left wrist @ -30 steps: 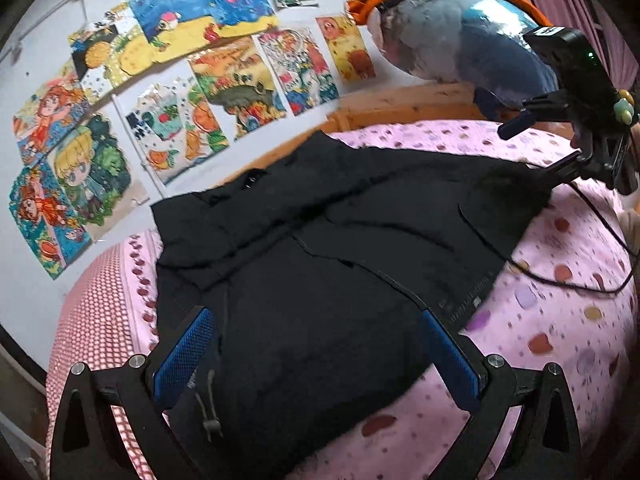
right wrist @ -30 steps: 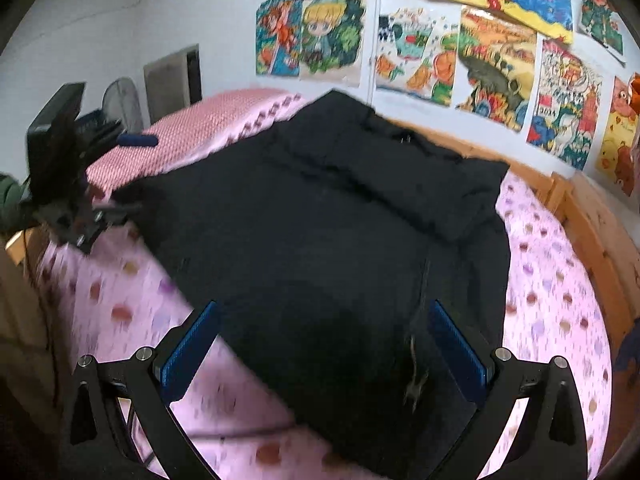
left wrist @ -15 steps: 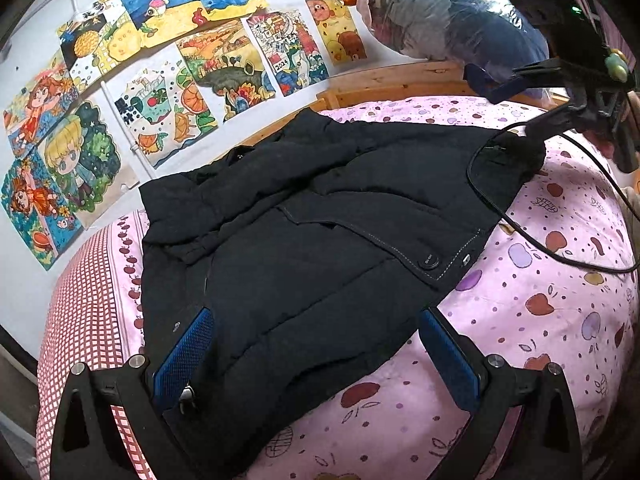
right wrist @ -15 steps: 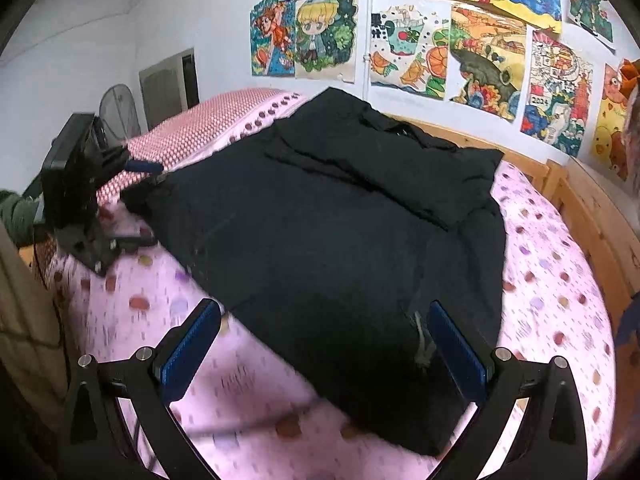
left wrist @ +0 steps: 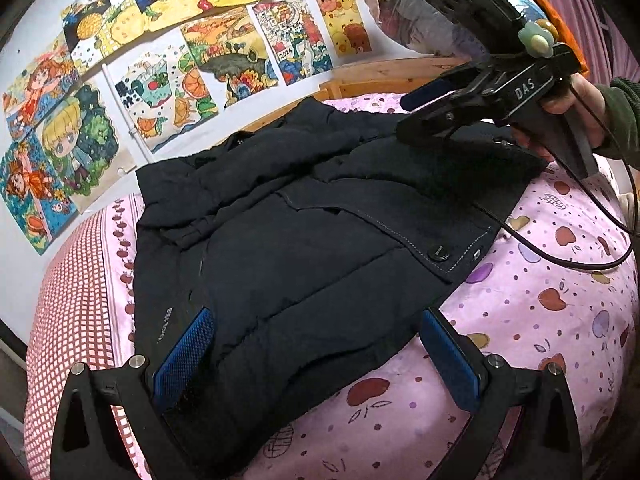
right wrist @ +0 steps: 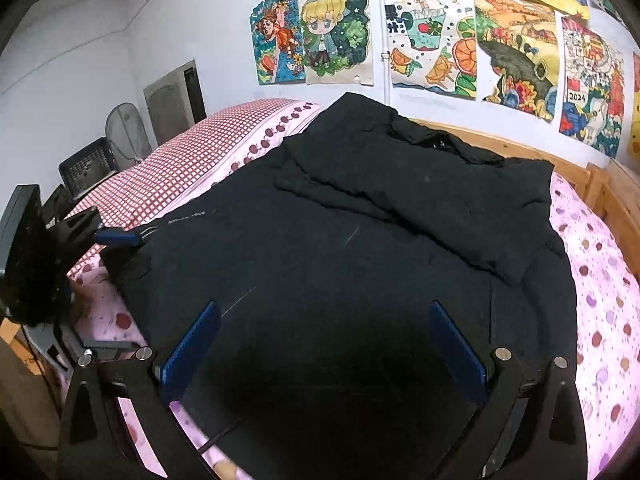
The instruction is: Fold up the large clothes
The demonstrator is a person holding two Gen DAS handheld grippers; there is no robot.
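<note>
Black padded fabric covers most of the bed [left wrist: 560,320]: the jacket [left wrist: 304,240] lies spread on the pink fruit-print sheet, collar toward the wall of drawings [left wrist: 192,60], one sleeve laid across its chest. At the jacket's left hem corner, beside the red-checked sheet [left wrist: 76,300], the left gripper [left wrist: 316,352] hangs with its blue fingers [left wrist: 182,356] spread wide, holding nothing. Going right along the hem, a button [left wrist: 439,252] marks the front placket, and past it a black cable [left wrist: 560,256] trails over the sheet just off the jacket's right edge. Above that edge the right gripper [left wrist: 436,116], in a person's hand [left wrist: 576,100], hovers with its fingers also wide apart and empty. The thick padding is the likely trouble: a bite on the top layer alone would lift one panel and leave the back behind, so the fold would bunch. Uneven lifting from the two sides could skew the crease or shake the folded sleeve loose. The cable could also be caught under the cloth as it turns over.
</note>
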